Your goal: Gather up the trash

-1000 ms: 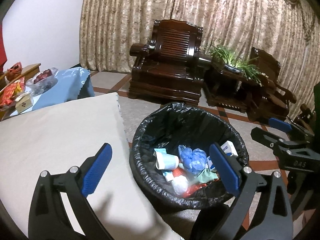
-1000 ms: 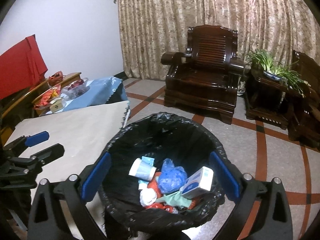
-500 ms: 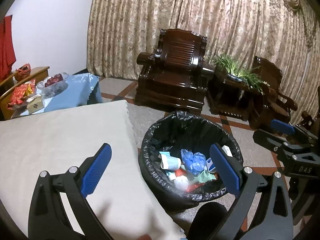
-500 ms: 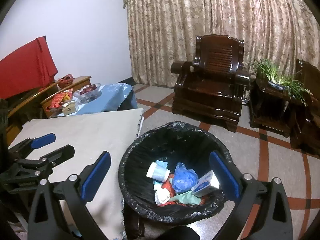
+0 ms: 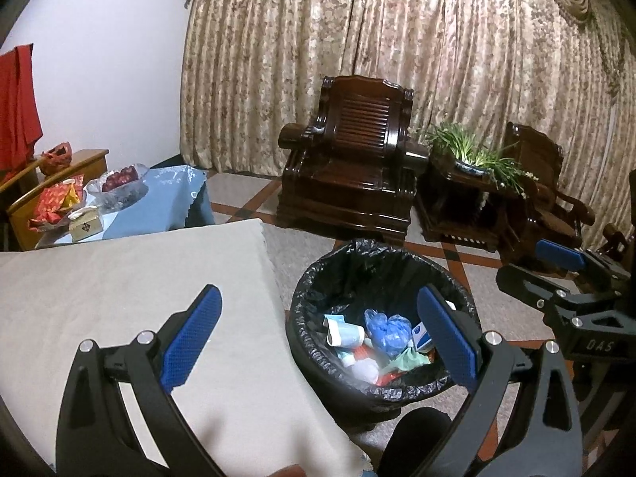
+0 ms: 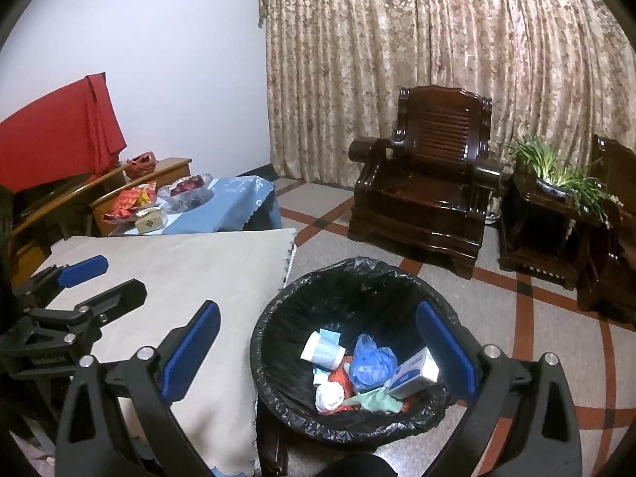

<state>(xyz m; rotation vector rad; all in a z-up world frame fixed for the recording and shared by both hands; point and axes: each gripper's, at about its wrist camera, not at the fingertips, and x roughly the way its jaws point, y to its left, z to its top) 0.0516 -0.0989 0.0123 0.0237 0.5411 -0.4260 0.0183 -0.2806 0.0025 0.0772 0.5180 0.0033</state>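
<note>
Left tool point(image 5: 318, 334) released, nothing btwn its blue pads, over the edge of the beige-cloth tabletop point(image 5: 119, 278). Right tool point(image 6: 318, 348) also released and empty, above the bin point(image 6: 278, 342). Bin stands on the floor just beside the tabletop, lined w/ a black bag. Trash lies inside: white cup point(image 6: 322, 350), blue crumpled bag point(image 6: 371, 361), small white-blue box point(image 6: 413, 373), white wad point(image 6: 329, 394), green and red scraps. Further back: blue-cloth side table point(image 6: 222, 206) w/ snacks and a glass bowl, dark wood armchair point(image 6: 429, 183), plant point(image 6: 556, 167), patterned curtain point(image 6: 437, 39).
</note>
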